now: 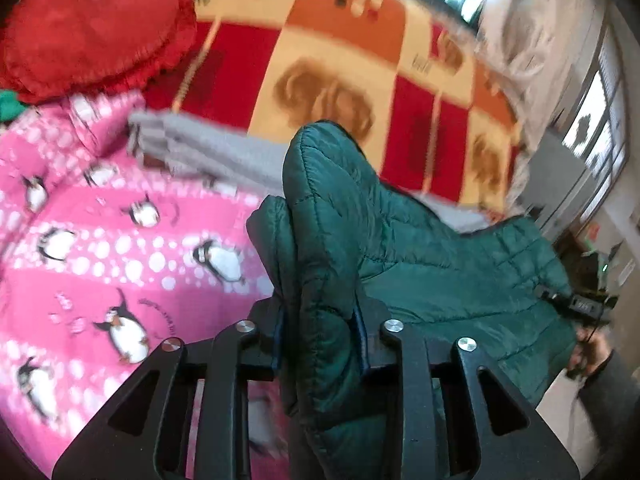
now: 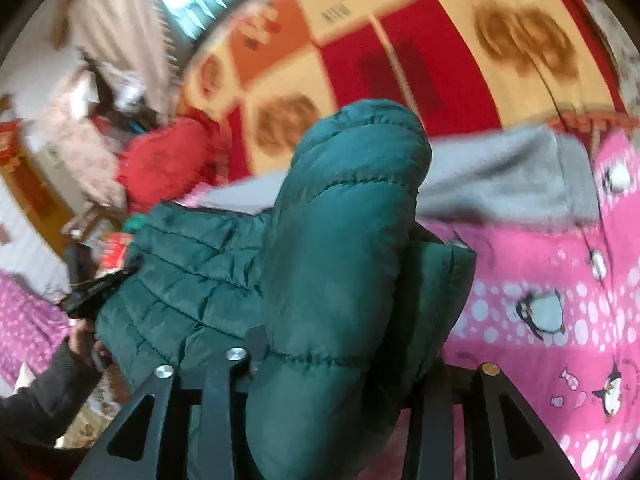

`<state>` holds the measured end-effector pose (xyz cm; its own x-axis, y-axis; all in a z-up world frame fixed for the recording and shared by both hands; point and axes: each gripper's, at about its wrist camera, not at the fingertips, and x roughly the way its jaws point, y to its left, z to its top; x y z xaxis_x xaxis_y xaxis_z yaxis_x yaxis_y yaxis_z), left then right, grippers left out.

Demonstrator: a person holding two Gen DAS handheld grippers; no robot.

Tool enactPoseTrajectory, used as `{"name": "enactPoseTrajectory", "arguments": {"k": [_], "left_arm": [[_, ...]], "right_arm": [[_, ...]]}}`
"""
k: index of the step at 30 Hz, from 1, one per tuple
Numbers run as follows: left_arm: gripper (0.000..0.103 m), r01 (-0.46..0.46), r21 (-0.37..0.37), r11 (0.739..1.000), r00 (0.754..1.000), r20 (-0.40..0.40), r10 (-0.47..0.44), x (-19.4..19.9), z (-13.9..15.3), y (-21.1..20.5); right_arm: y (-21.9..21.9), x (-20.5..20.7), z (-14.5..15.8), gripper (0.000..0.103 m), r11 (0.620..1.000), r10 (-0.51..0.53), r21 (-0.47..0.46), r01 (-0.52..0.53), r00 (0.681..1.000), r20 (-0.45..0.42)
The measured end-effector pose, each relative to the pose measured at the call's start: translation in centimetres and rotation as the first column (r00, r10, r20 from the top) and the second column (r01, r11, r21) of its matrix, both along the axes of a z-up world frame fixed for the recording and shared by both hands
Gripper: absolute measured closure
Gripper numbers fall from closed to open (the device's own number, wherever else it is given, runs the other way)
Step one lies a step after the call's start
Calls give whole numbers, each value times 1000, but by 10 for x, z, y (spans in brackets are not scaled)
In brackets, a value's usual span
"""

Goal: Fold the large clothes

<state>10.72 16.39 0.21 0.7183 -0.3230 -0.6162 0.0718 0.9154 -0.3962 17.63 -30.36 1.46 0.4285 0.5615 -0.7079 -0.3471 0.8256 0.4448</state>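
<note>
The left tool (image 1: 318,320) is clamped on a thick bunched fold of the dark green quilted padded jacket (image 1: 420,248); in the left wrist view both blue-edged pads press into the fabric, which bulges up and forward between them. The right tool (image 2: 344,344) grips a second bunched fold of the same jacket (image 2: 200,280); its left finger is visible against the fabric, while the right finger is hidden behind the padding, so the grip is judged from the way the cloth is pinched and carried.

Between the two tools the jacket spans sideways as a sagging quilted panel. In the left wrist view it runs away to the right, toward the other hand (image 1: 592,352) in a dark sleeve; in the right wrist view it runs to the left. The long axis of the held span therefore lies across both tools, from one grip to the other, and neither hand is clearly nearer to the bulk of the garment.

The jacket hangs above the bed, apart from the pink fleece blanket with a penguin print (image 1: 100,240). Beyond it lie a folded grey cloth (image 1: 208,148), a red, orange and cream checked blanket (image 1: 340,40) and a red frilled round cushion (image 1: 88,28).

Judgement: the fold is in progress. The next move depends on carrying both grips in step, so the span lands flat.
</note>
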Motion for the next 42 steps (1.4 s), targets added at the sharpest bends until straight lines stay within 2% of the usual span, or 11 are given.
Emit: {"name": "enactPoseTrajectory", "arguments": {"k": [2, 5, 8, 10, 13, 18, 21, 25, 28, 32, 42], "left_arm": [[60, -13, -4, 1000, 997, -75, 13, 12, -23, 4], [43, -35, -63, 997, 998, -53, 32, 3, -24, 24], [42, -23, -78, 997, 998, -56, 19, -2, -17, 41], [42, -45, -53, 998, 998, -41, 43, -8, -2, 52], [42, -112, 1, 994, 993, 42, 112, -19, 35, 56], [42, -90, 16, 996, 989, 121, 87, -6, 76, 7], [42, -92, 88, 992, 992, 89, 85, 13, 72, -31], [42, -162, 207, 965, 986, -15, 169, 42, 31, -56], [41, -170, 264, 950, 982, -41, 187, 52, -6, -56], [39, -171, 235, 957, 985, 30, 169, 51, -25, -52], [38, -163, 182, 970, 986, 0, 165, 68, -38, -46]], "right_arm": [[-7, 10, -23, 41, 999, -34, 20, 36, 995, -96], [-26, 7, -21, 41, 995, -52, 81, 61, 993, -105], [-46, 2, -3, 41, 993, -90, 64, 95, 992, -86], [-56, -4, 17, 41, 988, -152, -15, 152, 988, -35], [-45, -16, 61, 41, 959, -223, -148, 240, 967, 122], [37, -18, 87, 41, 943, -182, -231, 240, 951, 249], [61, -5, 68, 41, 913, -303, -217, 347, 929, 212], [63, 22, 10, 41, 881, -361, -284, 379, 925, 114], [48, 23, -17, 38, 910, -333, -220, 351, 936, 117], [47, 19, -28, 36, 919, -293, -214, 330, 938, 187], [49, 25, -37, 35, 927, -307, -166, 337, 934, 182]]}}
